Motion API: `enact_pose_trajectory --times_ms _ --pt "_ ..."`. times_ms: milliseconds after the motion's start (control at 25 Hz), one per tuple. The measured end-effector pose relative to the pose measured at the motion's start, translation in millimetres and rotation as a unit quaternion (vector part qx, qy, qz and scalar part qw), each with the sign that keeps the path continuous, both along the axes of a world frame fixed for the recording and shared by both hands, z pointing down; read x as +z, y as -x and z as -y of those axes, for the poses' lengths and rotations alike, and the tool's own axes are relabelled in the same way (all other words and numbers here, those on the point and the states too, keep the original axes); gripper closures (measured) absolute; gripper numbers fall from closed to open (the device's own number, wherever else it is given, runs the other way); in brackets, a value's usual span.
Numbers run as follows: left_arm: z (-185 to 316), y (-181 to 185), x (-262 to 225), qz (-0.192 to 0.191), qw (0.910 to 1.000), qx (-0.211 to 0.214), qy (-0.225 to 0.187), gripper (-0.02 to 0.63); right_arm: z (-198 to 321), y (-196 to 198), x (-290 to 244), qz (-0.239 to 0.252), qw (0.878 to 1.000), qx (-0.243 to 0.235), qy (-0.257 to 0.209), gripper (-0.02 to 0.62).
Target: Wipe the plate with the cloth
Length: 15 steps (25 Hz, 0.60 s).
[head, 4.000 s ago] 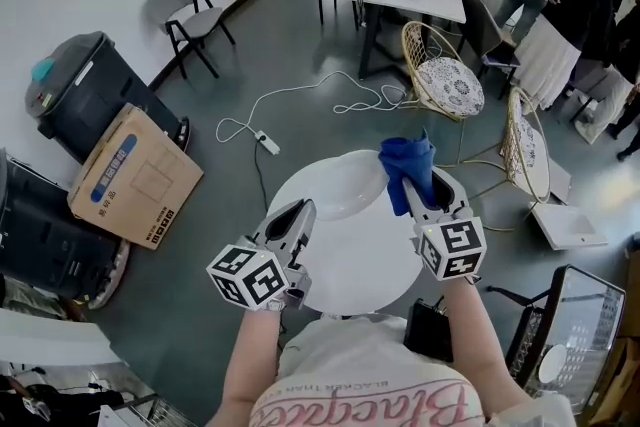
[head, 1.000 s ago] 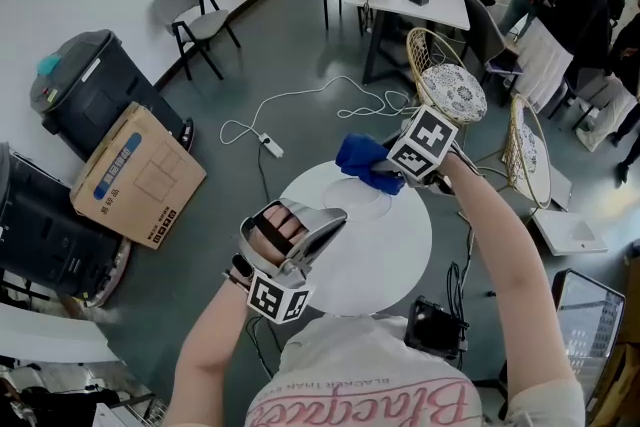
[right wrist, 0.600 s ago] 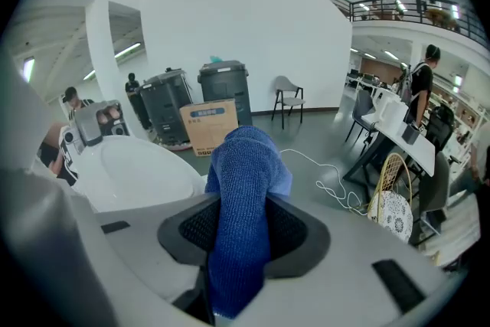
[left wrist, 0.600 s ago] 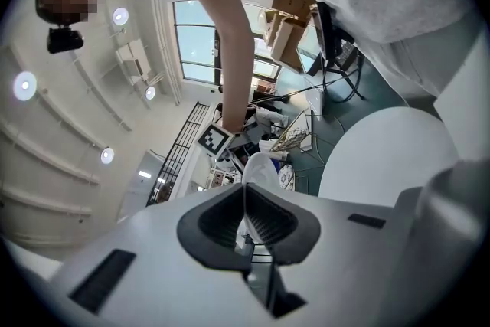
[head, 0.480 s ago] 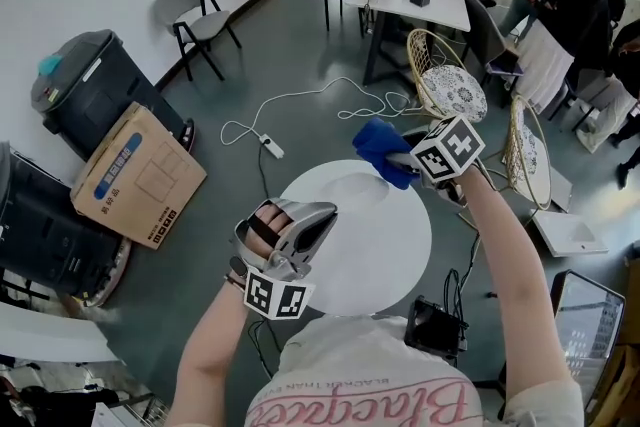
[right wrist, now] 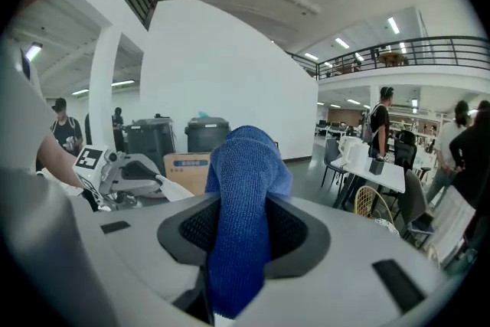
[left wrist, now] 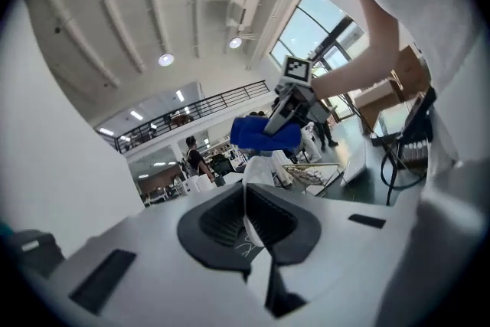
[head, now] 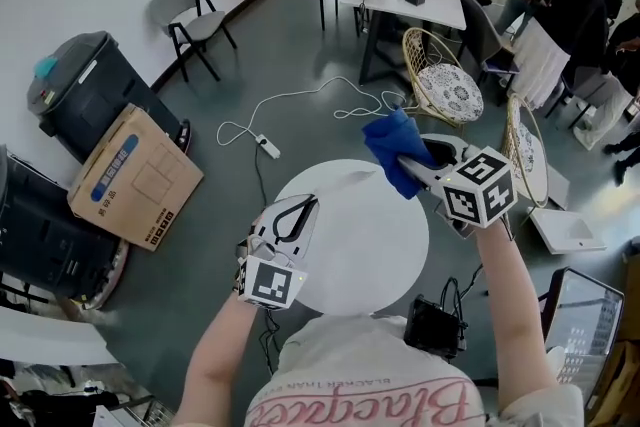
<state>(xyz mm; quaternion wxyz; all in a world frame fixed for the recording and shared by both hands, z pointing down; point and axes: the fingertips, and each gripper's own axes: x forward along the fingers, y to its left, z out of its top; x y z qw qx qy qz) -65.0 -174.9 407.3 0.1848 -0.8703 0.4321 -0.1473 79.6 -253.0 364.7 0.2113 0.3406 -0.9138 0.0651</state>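
Observation:
My left gripper (head: pixel 300 202) is shut on the rim of a white plate (left wrist: pixel 246 204), which shows edge-on as a thin white line between its jaws in the left gripper view. The same plate (right wrist: pixel 170 190) pokes out of the left gripper (right wrist: pixel 142 178) in the right gripper view. In the head view the plate blends into the white round table (head: pixel 365 260). My right gripper (head: pixel 418 167) is shut on a blue cloth (head: pixel 394 151), held up in the air to the right of the plate and apart from it. The cloth (right wrist: pixel 241 218) hangs bunched between the right jaws.
Left of the table stand a dark bin (head: pixel 85 85) and a cardboard box (head: pixel 135 177). A power strip with its cable (head: pixel 268 147) lies on the floor beyond. Wicker chairs (head: pixel 445 80) stand at the right, a black box (head: pixel 432 325) by the table's near edge.
My right gripper has lifted the cloth away from the plate and drawn back to the right. My left gripper has rolled, turning the plate with it.

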Motion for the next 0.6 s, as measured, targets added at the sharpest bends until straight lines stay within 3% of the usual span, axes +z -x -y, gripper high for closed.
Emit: enact_pose_trajectory --times_ms 200,360,600 --pt "5 7 -10 -0.095 0.9933 -0.015 0.064 0.588 -16 -6 -14 0.050 0.997 0.040 -0.044 0.448" --pt "9 8 -16 -0.170 0.9786 -0.013 0.116 0.588 -31 -7 -22 0.103 0.991 0.058 -0.067 0.448" --pt "13 12 -26 -0.236 0.9602 -0.015 0.149 0.588 -48 -12 -18 0.138 0.983 0.096 -0.076 0.448"
